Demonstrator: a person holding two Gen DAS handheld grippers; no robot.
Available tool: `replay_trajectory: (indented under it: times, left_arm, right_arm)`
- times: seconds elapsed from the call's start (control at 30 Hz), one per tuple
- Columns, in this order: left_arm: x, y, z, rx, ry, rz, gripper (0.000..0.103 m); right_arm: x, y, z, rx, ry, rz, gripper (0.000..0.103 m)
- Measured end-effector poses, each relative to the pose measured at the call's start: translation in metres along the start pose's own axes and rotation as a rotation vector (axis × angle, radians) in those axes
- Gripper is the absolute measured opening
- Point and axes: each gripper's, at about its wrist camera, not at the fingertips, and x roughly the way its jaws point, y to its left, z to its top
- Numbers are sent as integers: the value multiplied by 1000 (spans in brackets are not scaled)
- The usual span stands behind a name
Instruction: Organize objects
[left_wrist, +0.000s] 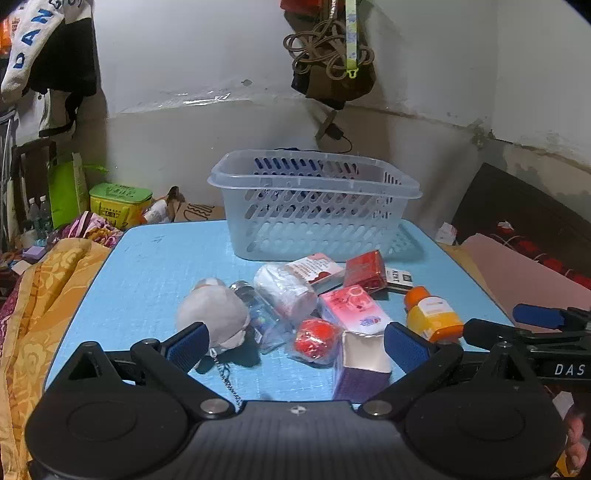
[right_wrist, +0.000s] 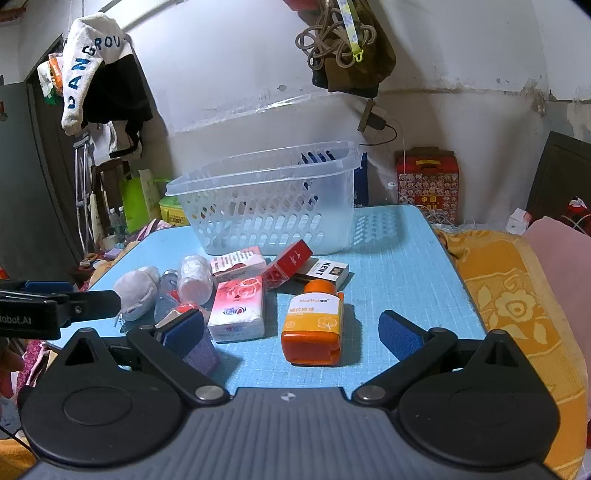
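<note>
Blue table (right_wrist: 399, 258) | clear basket (right_wrist: 266, 199) at rear | orange bottle (right_wrist: 313, 325), tissue pack (right_wrist: 239, 312) before basket | left gripper (left_wrist: 295, 341), right gripper (right_wrist: 293, 334): jaws spread, empty

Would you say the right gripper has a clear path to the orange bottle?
Probably yes: the right gripper is open, and the orange plastic bottle lies directly ahead between its fingers, nothing lying across it.

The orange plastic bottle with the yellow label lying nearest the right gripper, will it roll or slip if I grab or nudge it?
The orange plastic bottle with the yellow label lies on its side on the blue table mat; its body looks flat-sided, so it will probably slide rather than roll. Its smooth, rigid-looking plastic may slip a little in the jaws. Weight cannot be judged: its contents are hidden.
</note>
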Motion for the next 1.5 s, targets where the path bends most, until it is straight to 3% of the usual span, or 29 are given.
replay_trajectory:
  times: [0.73, 0.77, 1.5]
  left_arm:
    - [-9, 8, 8, -51, -39, 6, 102]
    - [-10, 8, 6, -32, -73, 12, 102]
    - [-11, 8, 7, -41, -36, 18, 102]
  right_arm:
    - [-15, -4, -3, 14, -55, 15, 103]
    - [-14, -3, -3, 8, -51, 13, 103]
    - [-9, 2, -7, -15, -12, 20, 103]
